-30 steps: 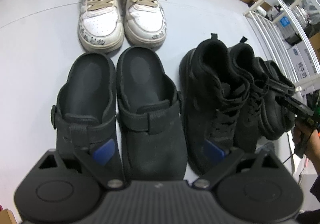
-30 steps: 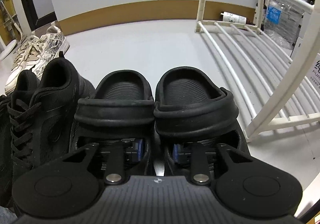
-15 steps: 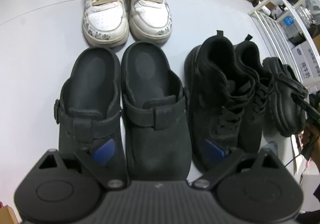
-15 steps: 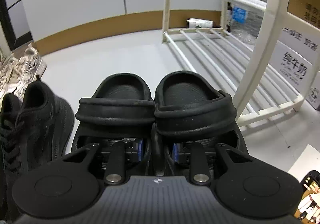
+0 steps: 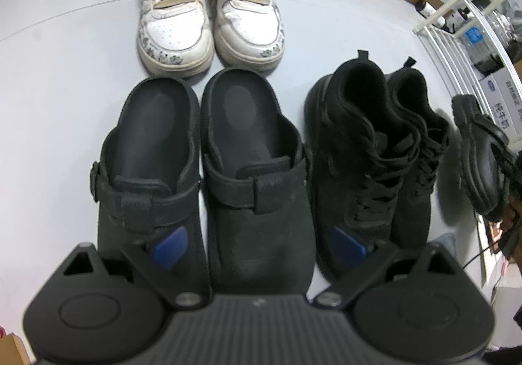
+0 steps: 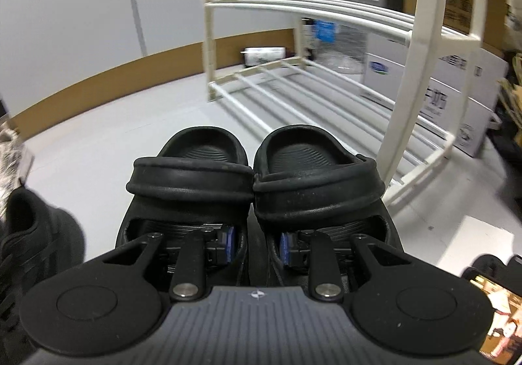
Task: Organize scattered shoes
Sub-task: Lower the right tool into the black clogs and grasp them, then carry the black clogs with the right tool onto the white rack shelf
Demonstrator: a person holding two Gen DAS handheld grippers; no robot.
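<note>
Beside the white shoe rack [image 6: 342, 94], above the floor, the right gripper [image 6: 256, 242] pinches the black slides [image 6: 254, 175] by their touching inner walls; light, soft rubber likely flexes, so grip deep.

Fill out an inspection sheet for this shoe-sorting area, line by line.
Surface: pale grey floor, no spills seen.
Job's things: white sneakers, black strap clogs and black lace-up sneakers paired side by side on the floor; black slides off the floor.
Clutter: nothing seen among the shoes.
Grippers: left hand-held gripper open above the clogs; right hand-held gripper shut on the slides' inner walls.
Cables: thin black cable at right edge.
Surroundings: empty white rack, cardboard boxes, water bottles behind it.
</note>
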